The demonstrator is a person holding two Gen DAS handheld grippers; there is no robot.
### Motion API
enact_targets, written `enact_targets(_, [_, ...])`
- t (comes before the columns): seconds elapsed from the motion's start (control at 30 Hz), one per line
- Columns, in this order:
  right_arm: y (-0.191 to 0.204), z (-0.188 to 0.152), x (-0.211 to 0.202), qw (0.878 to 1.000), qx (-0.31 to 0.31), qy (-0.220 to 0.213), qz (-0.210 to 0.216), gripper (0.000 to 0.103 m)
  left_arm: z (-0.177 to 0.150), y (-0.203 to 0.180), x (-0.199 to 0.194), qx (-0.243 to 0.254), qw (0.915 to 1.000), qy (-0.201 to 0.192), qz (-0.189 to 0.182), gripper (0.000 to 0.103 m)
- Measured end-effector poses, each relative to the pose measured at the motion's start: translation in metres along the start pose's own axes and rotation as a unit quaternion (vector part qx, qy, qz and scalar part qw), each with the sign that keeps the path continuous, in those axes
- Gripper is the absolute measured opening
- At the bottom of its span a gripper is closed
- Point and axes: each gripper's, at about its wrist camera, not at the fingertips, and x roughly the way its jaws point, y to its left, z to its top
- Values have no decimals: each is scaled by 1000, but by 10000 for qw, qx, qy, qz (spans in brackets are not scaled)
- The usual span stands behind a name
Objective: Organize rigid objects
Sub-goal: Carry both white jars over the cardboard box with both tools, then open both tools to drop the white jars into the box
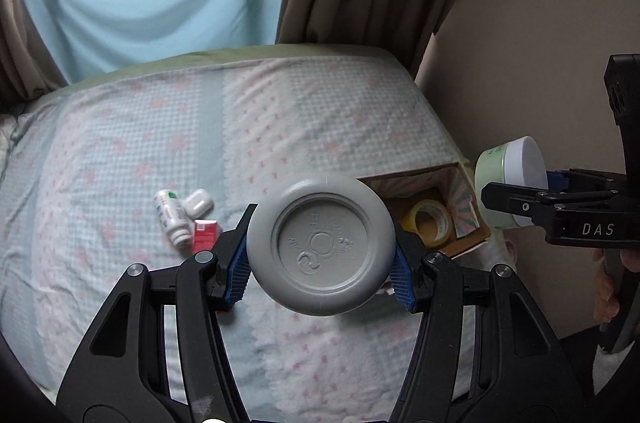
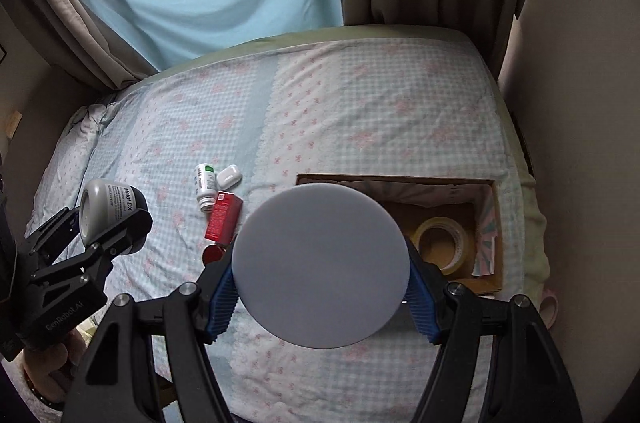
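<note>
**Jars held aloft over bed as sorting box waits**

Grippers on both sides carry loads above a checked bedspread [image 2: 360, 111], with an open cardboard box [image 2: 490, 223] as the destination. The left gripper [image 1: 320, 263] has its blue pads pinching a grey jar [image 1: 319, 247], base toward the lens; embossed marks on that base cannot be made out. From the right wrist view the jar's side reads "Metal DX". The right gripper [image 2: 320, 297] clamps a pale green tub [image 1: 496, 191] by its white lid [image 2: 320, 265], held just right of the box. "DAS" shows on the right tool's body, "GenRobot.AI" on the left's.

A yellow tape roll [image 2: 442, 243] already lies inside the box. Left of the box, a white pill bottle [image 2: 205, 187], a white earbud case [image 2: 230, 175] and a red carton [image 2: 224, 219] lie clustered together on the bedspread; their print is too small to read.

Judging by this, the step is transport. Next, each load needs lowering into the box beside the tape, then releasing.
</note>
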Motion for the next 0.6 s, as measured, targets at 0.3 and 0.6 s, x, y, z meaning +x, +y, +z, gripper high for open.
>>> enact_targets(0.3, [-89,6,15,9999,101,125,-59,67,11,-66,56,89,9992,367,151,54])
enact_targets(0.6, [-136,1,76,9985,-182,511,-44,67,-4,-119,146,442,9923,1159,-5,54])
